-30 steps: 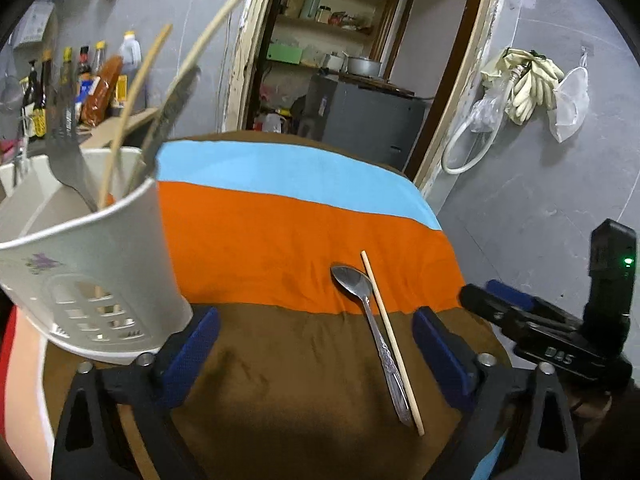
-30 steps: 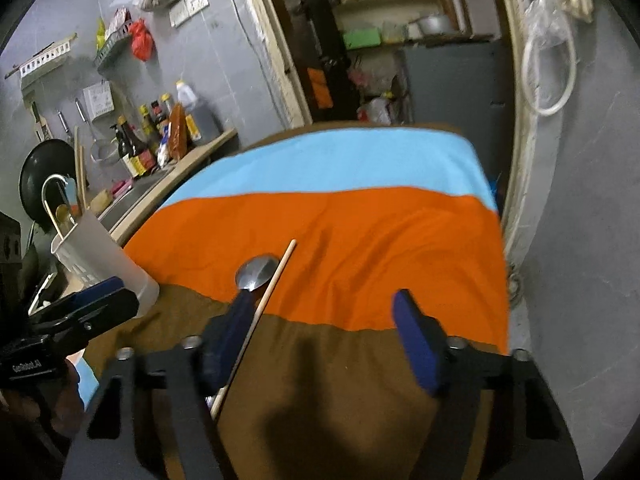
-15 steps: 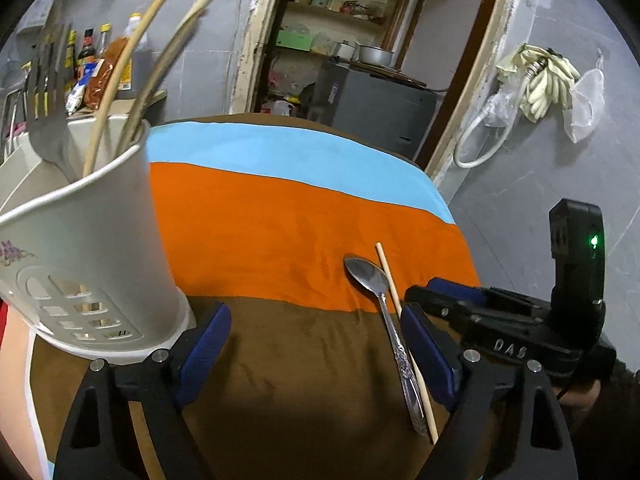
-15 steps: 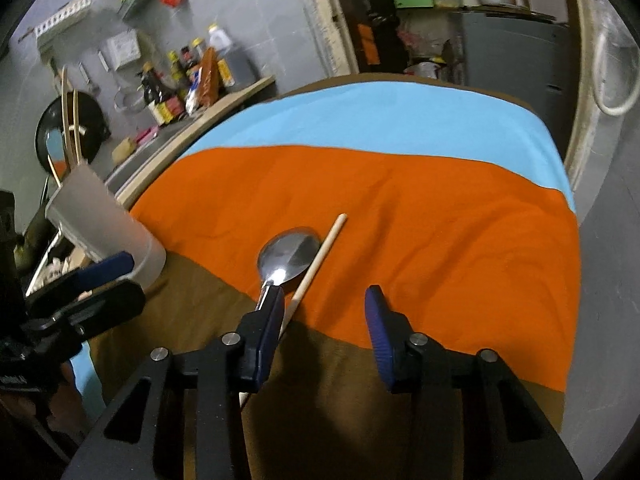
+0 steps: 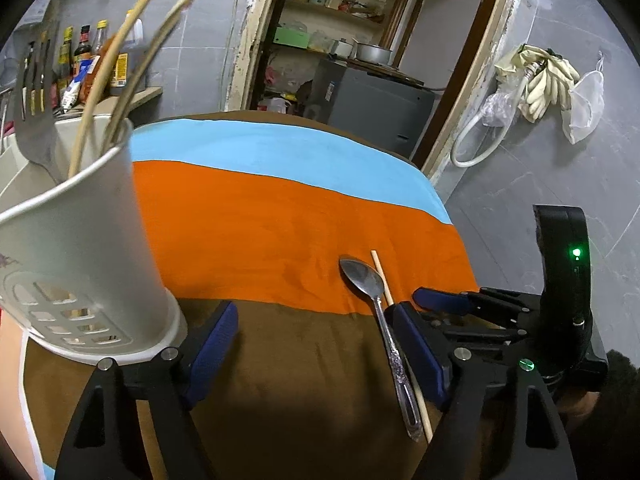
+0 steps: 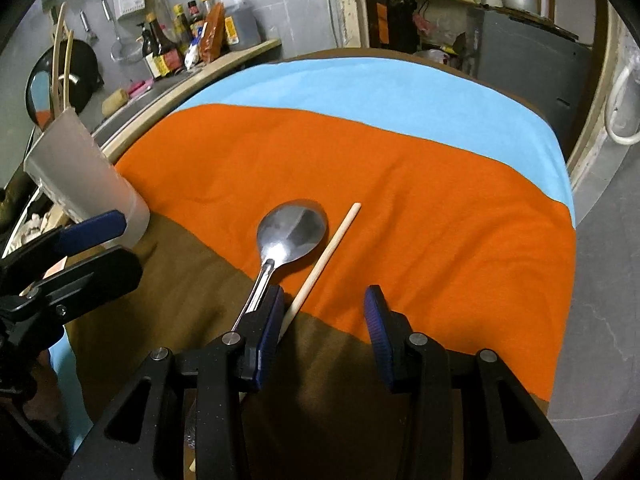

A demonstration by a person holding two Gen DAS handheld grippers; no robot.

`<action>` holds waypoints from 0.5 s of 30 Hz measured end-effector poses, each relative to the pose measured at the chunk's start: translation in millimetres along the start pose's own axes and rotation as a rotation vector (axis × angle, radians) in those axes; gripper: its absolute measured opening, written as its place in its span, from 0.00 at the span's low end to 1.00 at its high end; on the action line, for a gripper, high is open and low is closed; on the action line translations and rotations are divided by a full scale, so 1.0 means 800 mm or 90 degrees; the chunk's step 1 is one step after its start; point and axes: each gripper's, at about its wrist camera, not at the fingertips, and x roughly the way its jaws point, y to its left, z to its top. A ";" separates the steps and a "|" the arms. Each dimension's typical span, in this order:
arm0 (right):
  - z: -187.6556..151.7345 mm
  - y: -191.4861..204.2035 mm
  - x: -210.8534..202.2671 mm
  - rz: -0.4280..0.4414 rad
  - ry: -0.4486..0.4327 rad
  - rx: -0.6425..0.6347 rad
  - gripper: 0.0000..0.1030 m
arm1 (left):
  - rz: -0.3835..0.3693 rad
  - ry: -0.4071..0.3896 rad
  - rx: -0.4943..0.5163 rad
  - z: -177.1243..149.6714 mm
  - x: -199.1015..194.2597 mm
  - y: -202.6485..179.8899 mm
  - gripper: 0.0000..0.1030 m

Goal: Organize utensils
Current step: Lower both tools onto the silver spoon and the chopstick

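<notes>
Right gripper [image 6: 322, 320], jaws narrow, straddles chopstick [image 6: 320, 270] beside spoon [image 6: 290, 230]. Left wrist view alone shows left gripper [image 5: 316, 354] closing, empty, beside holder [image 5: 80, 248].

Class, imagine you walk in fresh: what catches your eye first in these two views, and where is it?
The striped cloth of blue, orange and brown fills the table. On it a metal spoon lies beside a single wooden chopstick, just ahead of the right gripper. At the left stands a white utensil holder with a spatula and sticks.
</notes>
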 end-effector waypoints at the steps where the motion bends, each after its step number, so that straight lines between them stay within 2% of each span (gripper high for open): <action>1: 0.000 -0.001 0.000 -0.001 0.001 -0.004 0.36 | -0.002 0.001 -0.002 0.000 0.001 0.001 0.75; 12: -0.012 -0.013 -0.024 -0.035 0.010 -0.004 0.30 | -0.006 0.010 -0.009 0.004 0.008 -0.003 0.74; 13: -0.014 -0.015 -0.023 -0.060 0.025 -0.014 0.17 | -0.009 0.012 -0.008 0.005 0.010 -0.004 0.73; 14: -0.018 -0.018 -0.021 -0.064 0.035 -0.020 0.12 | -0.012 0.016 -0.006 0.006 0.012 -0.006 0.70; 15: -0.022 -0.021 -0.022 -0.051 0.027 -0.012 0.12 | -0.018 0.022 -0.004 0.008 0.016 -0.008 0.67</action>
